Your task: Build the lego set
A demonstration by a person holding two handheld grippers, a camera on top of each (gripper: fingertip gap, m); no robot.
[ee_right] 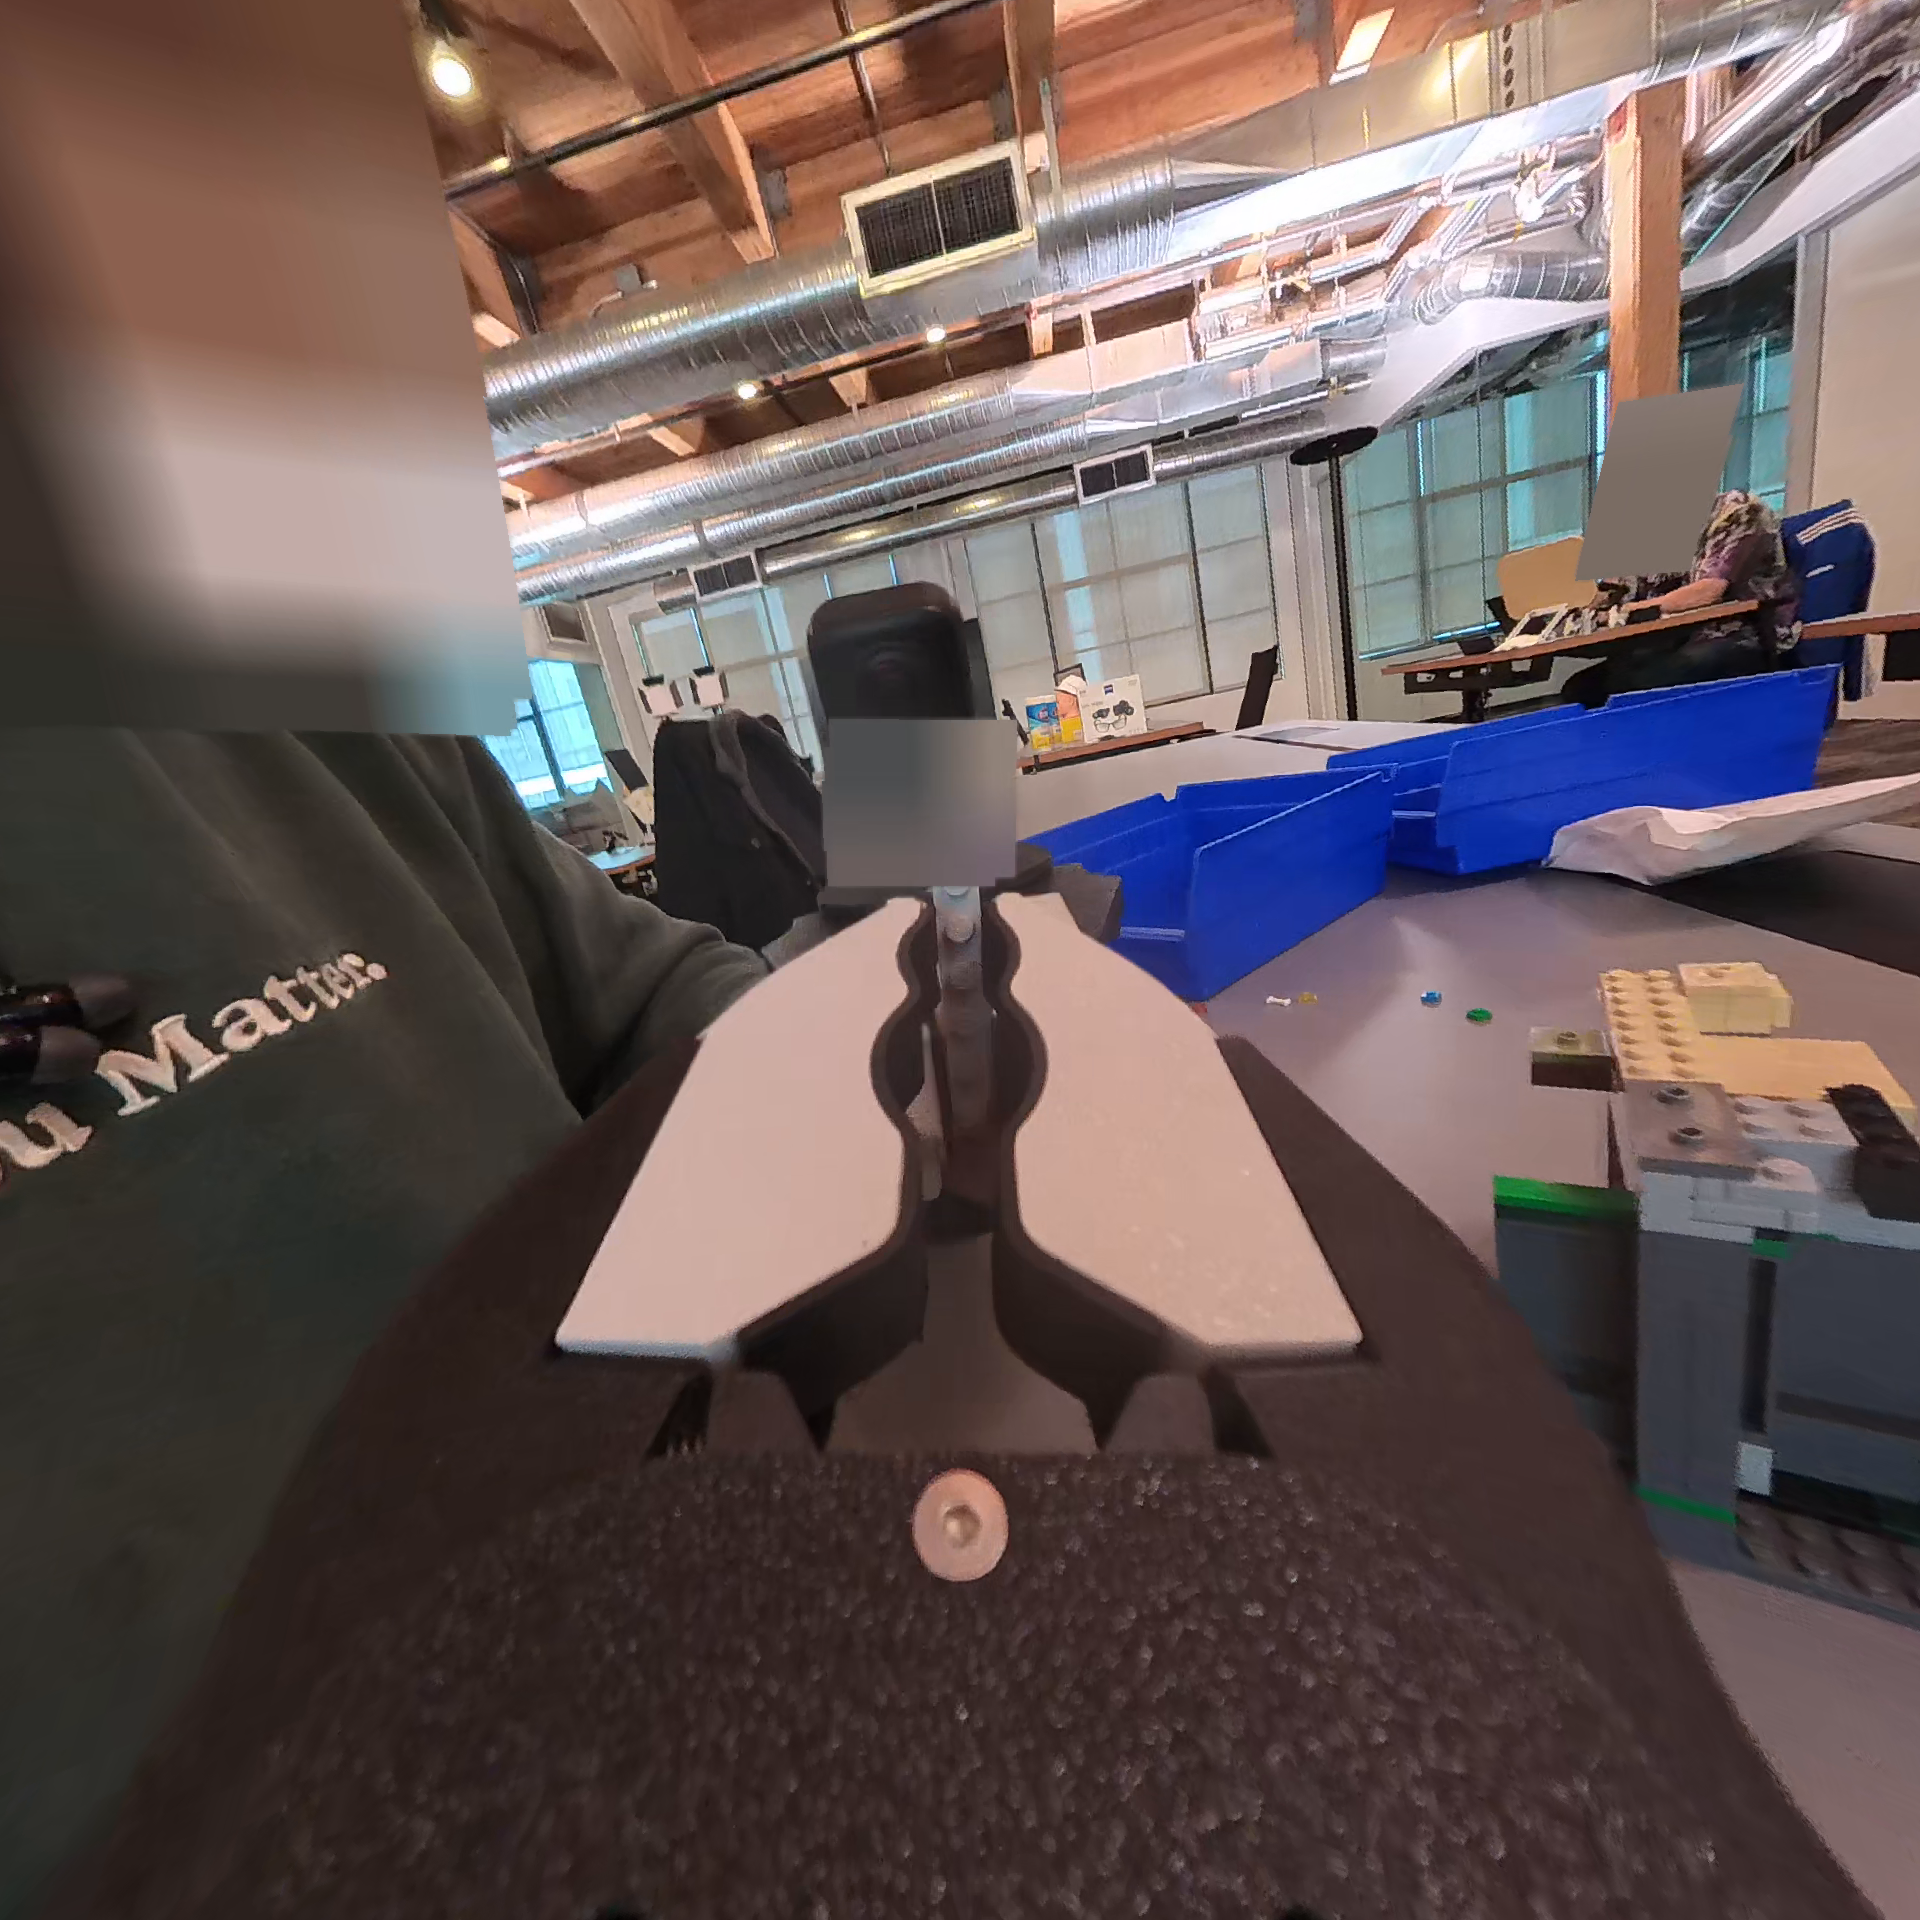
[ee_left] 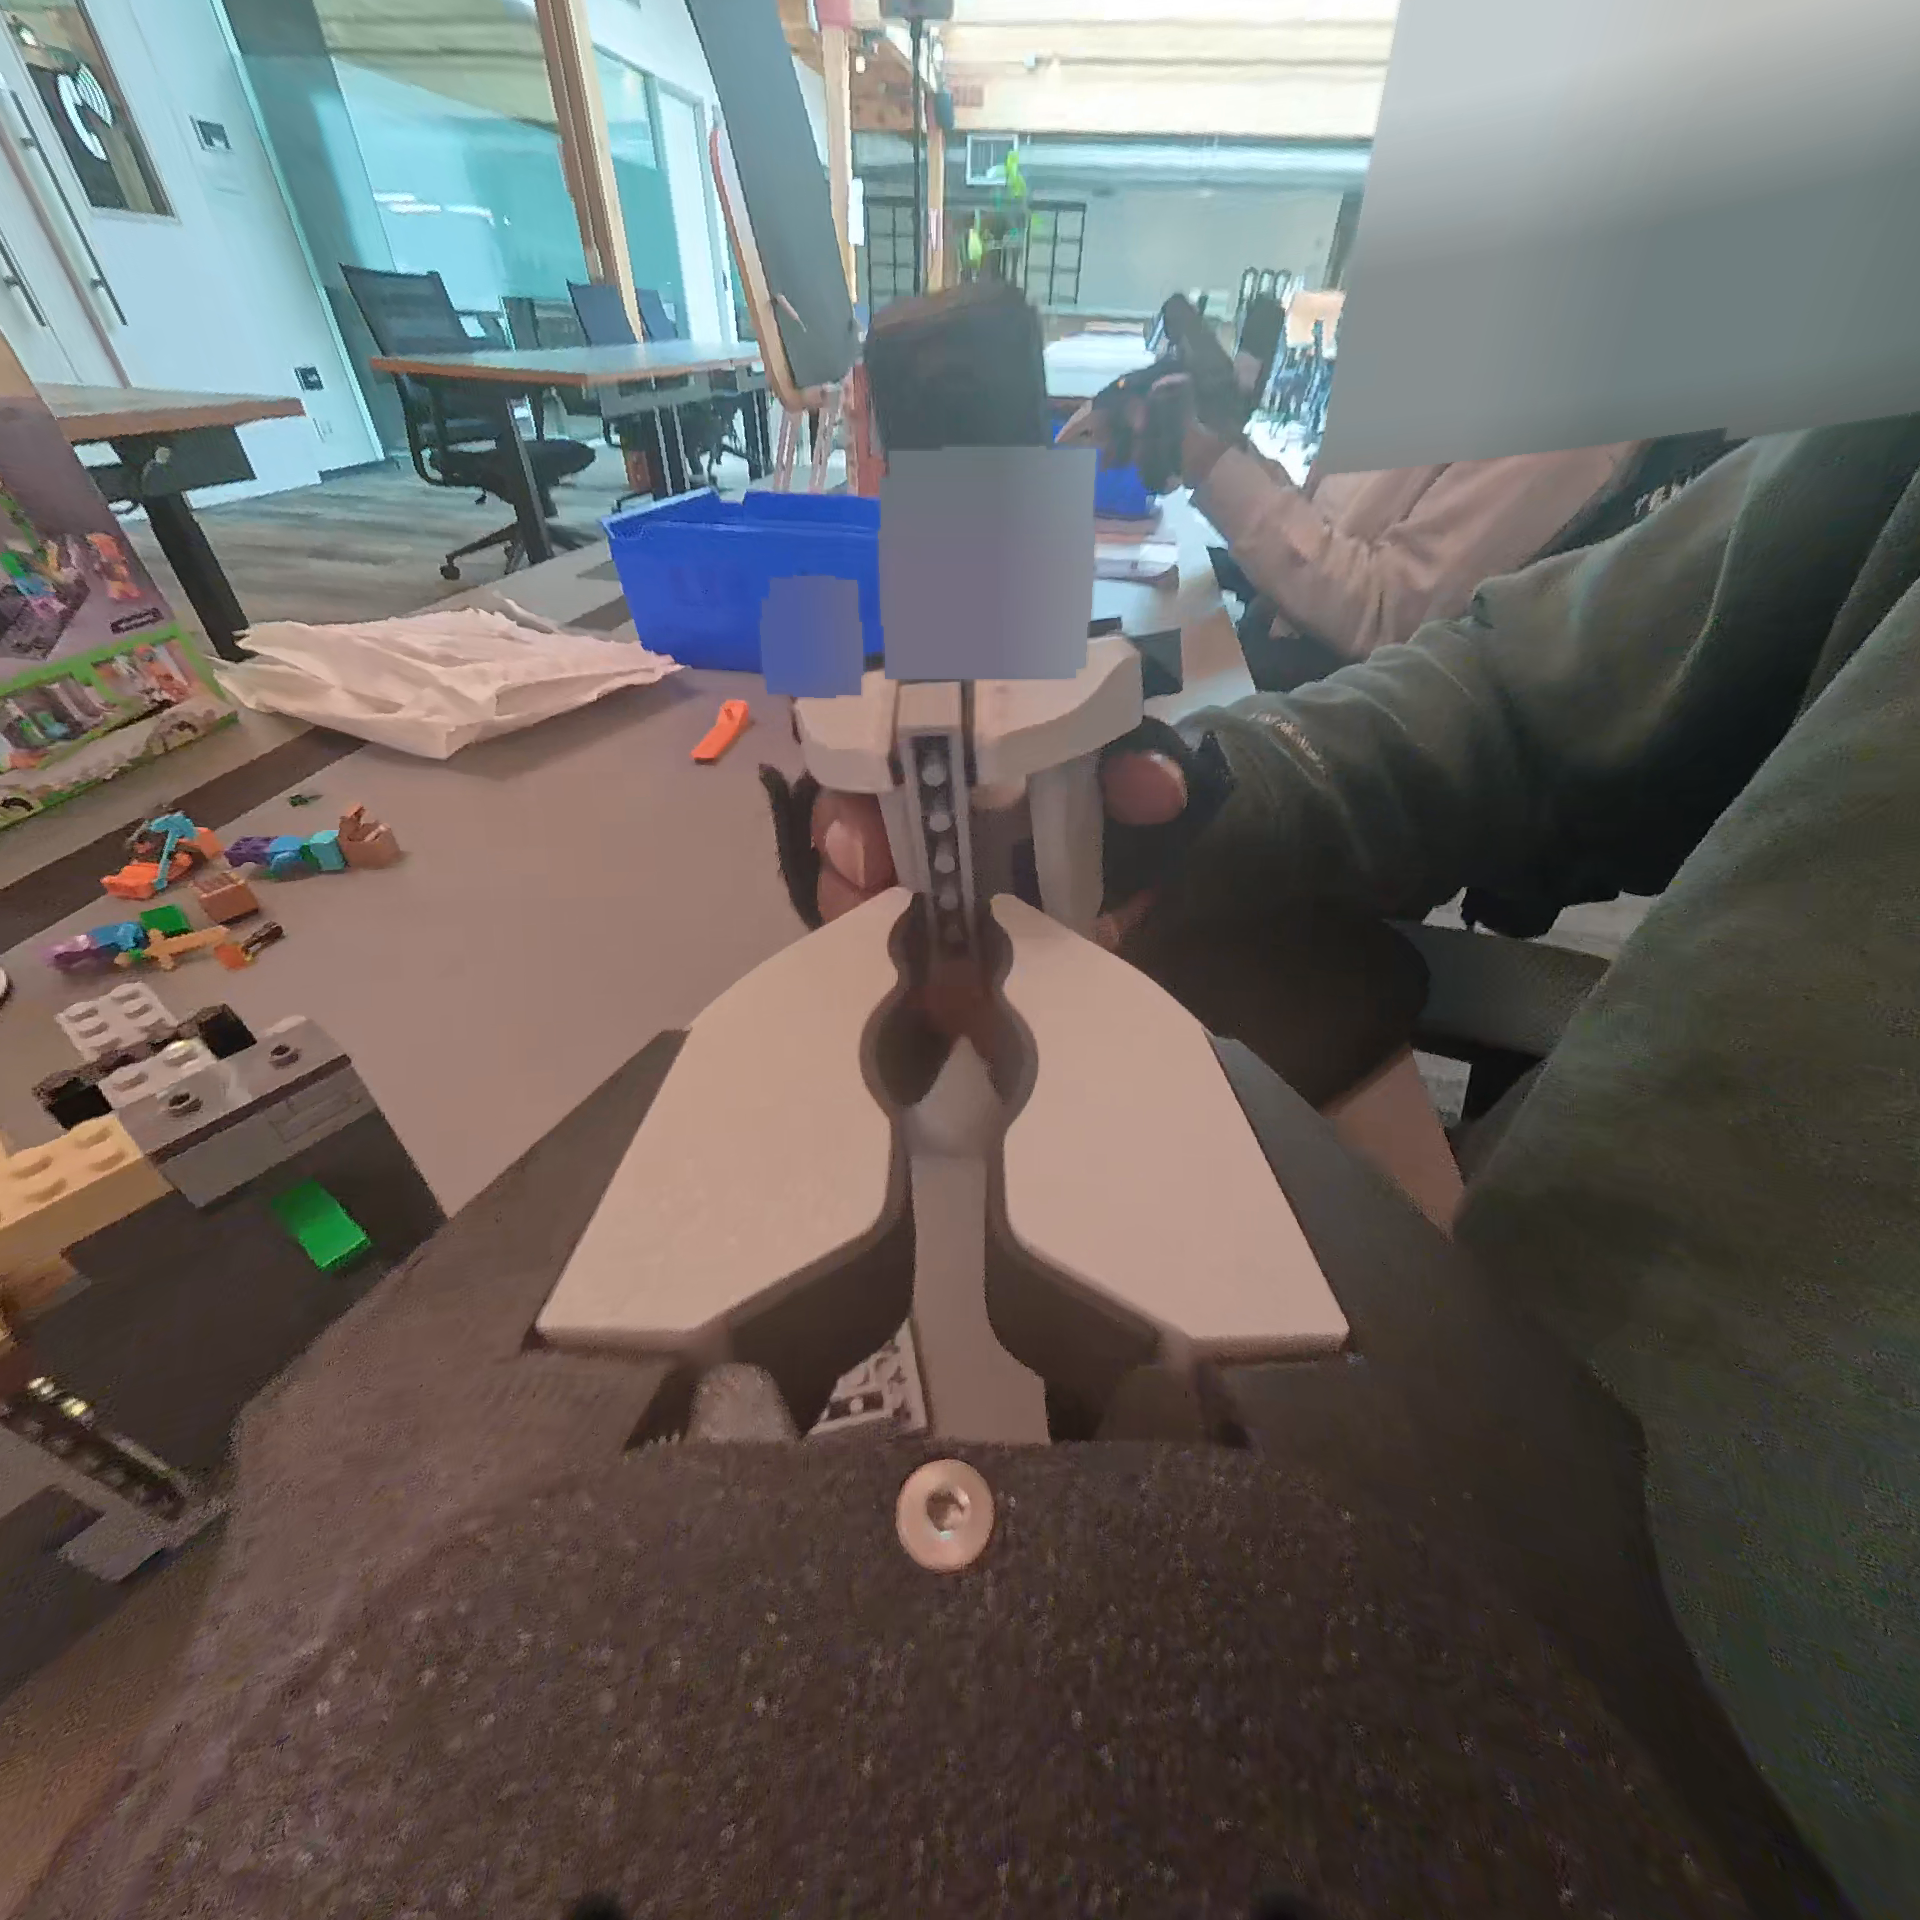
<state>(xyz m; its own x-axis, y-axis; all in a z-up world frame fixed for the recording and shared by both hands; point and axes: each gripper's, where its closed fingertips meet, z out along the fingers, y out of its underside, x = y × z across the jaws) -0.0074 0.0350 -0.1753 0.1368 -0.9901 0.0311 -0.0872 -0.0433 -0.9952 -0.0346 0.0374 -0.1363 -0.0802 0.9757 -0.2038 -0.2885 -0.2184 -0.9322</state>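
Note:
A long, narrow grey studded plate (ee_left: 940,821) is held in the air between my two grippers, which face each other. In the left wrist view my left gripper (ee_left: 948,920) is shut on the plate's near end. My right gripper (ee_left: 940,717), held by a gloved hand (ee_left: 1143,779), clamps the far end. In the right wrist view my right gripper (ee_right: 958,925) is shut on the same grey plate (ee_right: 961,997), which runs back between its fingers. The left gripper's black camera (ee_right: 894,655) shows just behind it.
A grey and tan brick build (ee_left: 239,1101) (ee_right: 1714,1195) stands on the grey table (ee_left: 540,914). Loose coloured bricks (ee_left: 208,883), an orange tool (ee_left: 720,730), a white bag (ee_left: 436,665), a picture box (ee_left: 73,644) and blue bins (ee_right: 1278,883) lie around. A green sleeve (ee_left: 1558,727) is at the right. My left and right fingertips are right by each other.

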